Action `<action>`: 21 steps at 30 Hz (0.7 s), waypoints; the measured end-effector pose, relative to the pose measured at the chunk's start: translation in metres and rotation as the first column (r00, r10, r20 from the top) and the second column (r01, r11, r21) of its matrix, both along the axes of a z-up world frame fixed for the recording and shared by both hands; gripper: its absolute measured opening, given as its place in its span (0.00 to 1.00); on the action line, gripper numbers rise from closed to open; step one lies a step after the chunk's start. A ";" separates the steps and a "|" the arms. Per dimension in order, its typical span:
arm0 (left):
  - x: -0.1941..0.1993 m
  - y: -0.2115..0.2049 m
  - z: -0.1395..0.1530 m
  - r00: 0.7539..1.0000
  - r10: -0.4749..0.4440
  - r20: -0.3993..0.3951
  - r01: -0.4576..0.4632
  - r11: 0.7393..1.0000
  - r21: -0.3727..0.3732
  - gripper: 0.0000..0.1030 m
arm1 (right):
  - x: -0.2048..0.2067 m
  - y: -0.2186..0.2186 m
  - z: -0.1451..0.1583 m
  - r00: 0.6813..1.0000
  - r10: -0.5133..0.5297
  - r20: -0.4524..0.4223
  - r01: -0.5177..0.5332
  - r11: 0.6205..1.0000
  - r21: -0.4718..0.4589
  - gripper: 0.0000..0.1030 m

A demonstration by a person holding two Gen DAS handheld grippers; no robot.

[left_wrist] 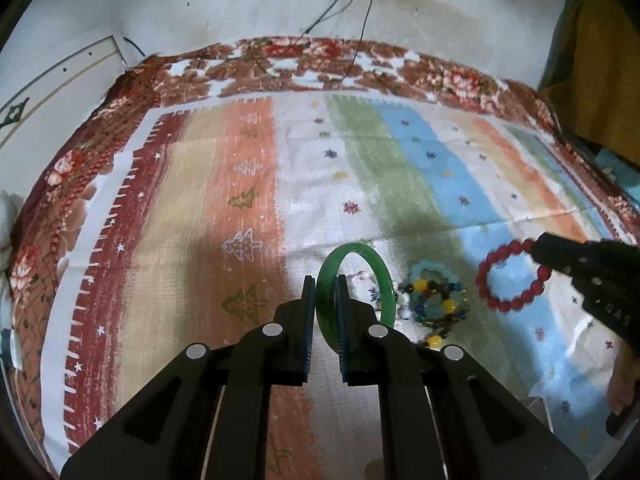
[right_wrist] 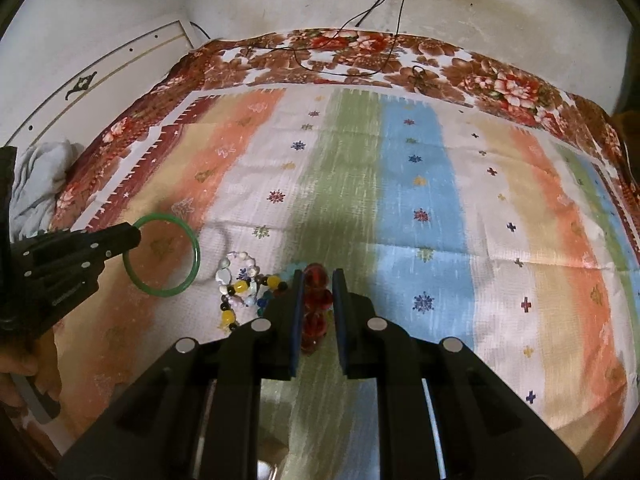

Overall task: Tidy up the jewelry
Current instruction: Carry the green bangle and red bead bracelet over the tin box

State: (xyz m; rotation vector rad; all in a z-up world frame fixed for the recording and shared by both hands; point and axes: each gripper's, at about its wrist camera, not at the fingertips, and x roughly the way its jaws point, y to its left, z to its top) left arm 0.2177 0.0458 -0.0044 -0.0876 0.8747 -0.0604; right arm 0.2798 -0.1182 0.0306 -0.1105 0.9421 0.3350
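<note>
My left gripper point(left_wrist: 325, 282) is shut on a green bangle point(left_wrist: 384, 276), which stands upright between its pads above the cloth. From the right wrist view the same green bangle point(right_wrist: 192, 248) hangs from that gripper's tip point(right_wrist: 134, 238) at the left. A red bead bracelet point(right_wrist: 316, 300) is clamped edge-on in my right gripper point(right_wrist: 316, 280). In the left wrist view the red bead bracelet point(left_wrist: 508, 276) hangs as a ring from the right gripper's tip point(left_wrist: 538, 250). Several mixed bead bracelets point(left_wrist: 434, 300) point(right_wrist: 244, 292) lie in a heap on the cloth between the two grippers.
A striped cloth point(left_wrist: 248, 208) with small tree and star prints covers a floral bedspread point(right_wrist: 360, 56). Black cables point(right_wrist: 384, 8) run down the white wall onto the bed. A white bundle of fabric point(right_wrist: 36, 176) lies at the left edge. A hand point(right_wrist: 24, 376) holds the left gripper's handle.
</note>
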 end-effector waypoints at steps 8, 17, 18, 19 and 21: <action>-0.020 0.004 0.014 0.999 0.004 0.038 -0.002 0.998 -0.058 0.09 | -0.019 0.007 0.013 0.999 0.032 0.031 -0.032 0.999 0.009 0.15; -0.050 0.001 0.023 0.997 0.005 0.081 -0.001 0.999 -0.050 0.10 | -0.049 0.013 0.032 0.995 0.080 0.061 -0.083 0.995 0.055 0.15; -0.055 0.000 0.023 0.997 0.001 0.081 0.003 0.999 -0.051 0.10 | -0.052 0.014 0.033 0.994 0.084 0.065 -0.087 0.994 0.058 0.15; -0.059 -0.001 0.024 0.997 -0.003 0.082 0.008 0.999 -0.052 0.10 | -0.055 0.014 0.034 0.994 0.087 0.067 -0.091 0.994 0.061 0.15; -0.067 -0.004 0.024 0.996 -0.011 0.085 0.015 0.999 -0.048 0.10 | -0.060 0.016 0.034 0.994 0.092 0.059 -0.096 0.993 0.067 0.15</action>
